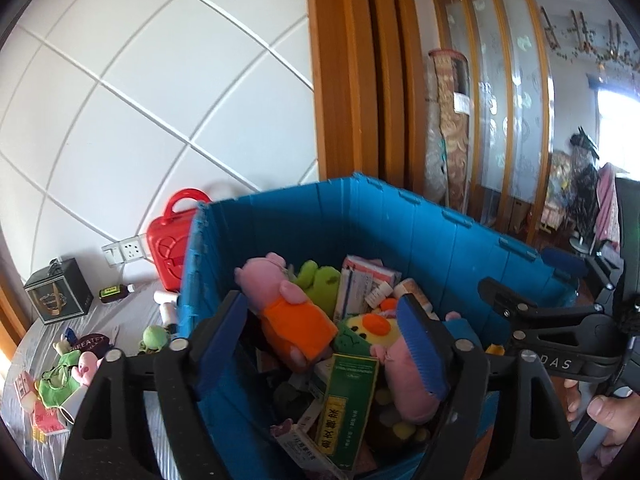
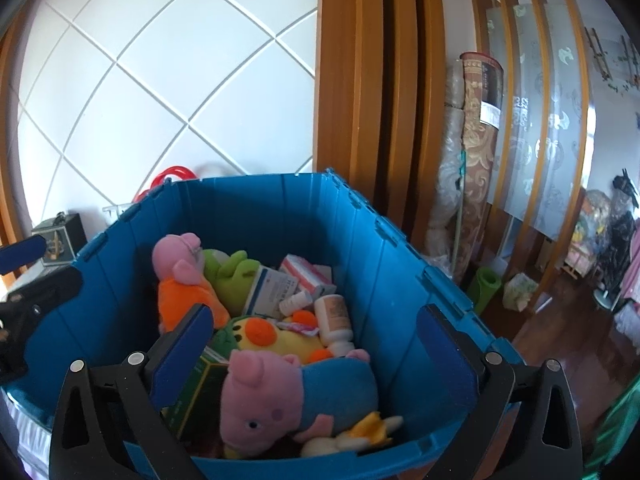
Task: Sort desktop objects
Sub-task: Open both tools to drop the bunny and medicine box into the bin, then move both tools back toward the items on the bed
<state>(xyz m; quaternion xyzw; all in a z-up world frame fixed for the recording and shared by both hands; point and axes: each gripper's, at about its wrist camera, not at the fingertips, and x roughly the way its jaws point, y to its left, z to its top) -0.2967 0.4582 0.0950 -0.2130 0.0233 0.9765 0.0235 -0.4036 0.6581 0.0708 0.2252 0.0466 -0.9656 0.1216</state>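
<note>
Blue plastic crate (image 1: 420, 232) is the landmark. Left wrist view: left claw (image 1: 324, 344) hangs over crate's near edge, jaws spread, nothing pinched. Inside crate: pink pig plush in orange dress (image 1: 288, 312) toward far-left corner, green plush (image 1: 316, 280) just behind it, med boxes (image 1: 364, 284) toward back, yellow duck plush (image 1: 372, 330) mid, green carton (image 1: 348, 408) at near side. Left of crate on counter (image 1: 116, 320): red toy case (image 1: 170, 248) touching crate wall, black box (image 1: 58, 292), small dark bottle (image 1: 114, 293), more plush toys (image 1: 76, 372) and cartons. Right of crate: right claw's black frame (image 1: 560, 344), a hand (image 1: 604, 416) below it.

Right wrist view: right claw (image 2: 316, 348) over crate (image 2: 400, 264), jaws spread wide, empty. Pink pig plush in blue shirt (image 2: 304, 392) lies inside at near wall, betw. the fingers, touching neither. Behind it: duck (image 2: 280, 336), white pill bottle (image 2: 336, 316), med boxes (image 2: 276, 288), green plush (image 2: 228, 276), orange-dress pig (image 2: 180, 276) at far left. Left claw's fingertip (image 2: 22, 256) at crate's left rim.
</note>
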